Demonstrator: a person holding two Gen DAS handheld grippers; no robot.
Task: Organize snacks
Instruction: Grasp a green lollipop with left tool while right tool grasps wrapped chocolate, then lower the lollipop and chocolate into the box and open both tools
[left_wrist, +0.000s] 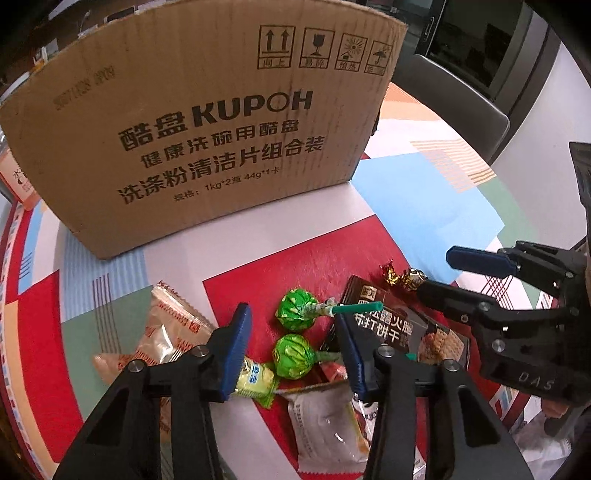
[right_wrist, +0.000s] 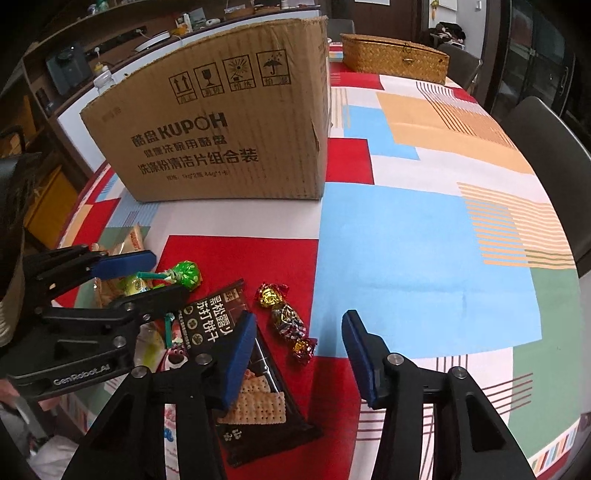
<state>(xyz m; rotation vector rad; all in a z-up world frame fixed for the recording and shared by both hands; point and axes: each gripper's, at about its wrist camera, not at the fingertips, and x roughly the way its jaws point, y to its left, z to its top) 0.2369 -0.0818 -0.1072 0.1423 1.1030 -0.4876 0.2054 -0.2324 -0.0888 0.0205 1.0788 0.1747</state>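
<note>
A heap of snacks lies on the patterned tablecloth before a big cardboard box (left_wrist: 207, 122), also in the right wrist view (right_wrist: 221, 125). My left gripper (left_wrist: 295, 354) is open, its jaws on either side of two green lollipops (left_wrist: 295, 314) (left_wrist: 291, 356). A dark cracker packet (left_wrist: 402, 328) (right_wrist: 236, 354) lies to their right, with two foil candies (left_wrist: 404, 277) (right_wrist: 284, 314) beyond it. My right gripper (right_wrist: 299, 354) is open, low over the foil candies and the cracker packet. It also shows in the left wrist view (left_wrist: 439, 269).
An orange-beige snack bag (left_wrist: 166, 332) lies left of the lollipops, a pale pouch (left_wrist: 325, 421) and a small green packet (left_wrist: 255, 380) near me. A woven basket (right_wrist: 395, 55) stands at the table's far end. Dark chairs (right_wrist: 554, 162) line the right side.
</note>
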